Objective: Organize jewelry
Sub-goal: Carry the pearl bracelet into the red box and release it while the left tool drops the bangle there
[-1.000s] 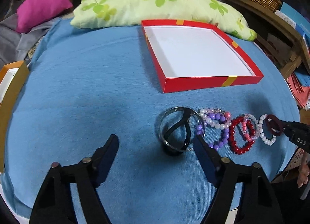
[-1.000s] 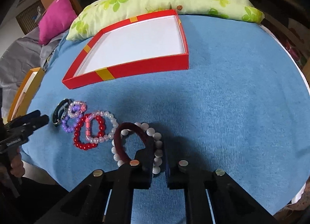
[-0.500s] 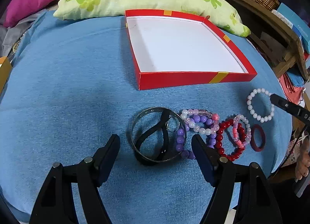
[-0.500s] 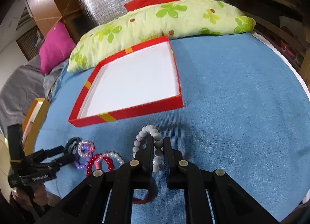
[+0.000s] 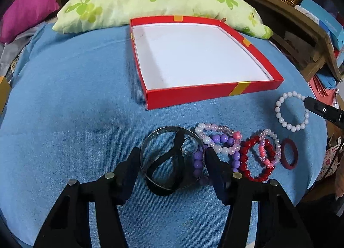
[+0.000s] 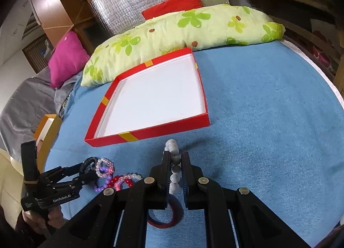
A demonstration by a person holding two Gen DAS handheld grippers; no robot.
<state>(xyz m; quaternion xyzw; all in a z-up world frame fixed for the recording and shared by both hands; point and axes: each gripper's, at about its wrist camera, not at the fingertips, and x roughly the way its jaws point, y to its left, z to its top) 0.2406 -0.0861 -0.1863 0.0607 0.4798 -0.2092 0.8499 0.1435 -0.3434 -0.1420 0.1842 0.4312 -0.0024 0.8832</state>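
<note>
Left gripper (image 5: 172, 162): fingers are standing apart, straddling the black bangle (image 5: 171, 161) on the blue cloth (image 5: 75, 108); the right finger is touching the purple bead bracelet (image 5: 215, 151).
Right gripper (image 6: 175, 171): fingers are pinching the white bead bracelet (image 6: 173, 166), which is hanging edge-on between them above the cloth.
Remaining jewelry: the red bead bracelet (image 5: 255, 160), pink bracelet (image 5: 269, 151) and dark red ring (image 5: 289, 156) are lying in a row right of the bangle, near the cloth's front edge.
Red box (image 5: 210, 92): sitting open with a white floor, just beyond the jewelry.
Edges: the green pillow (image 5: 150, 1) is touching the box's far rim; bare cloth is lying left of the box.
</note>
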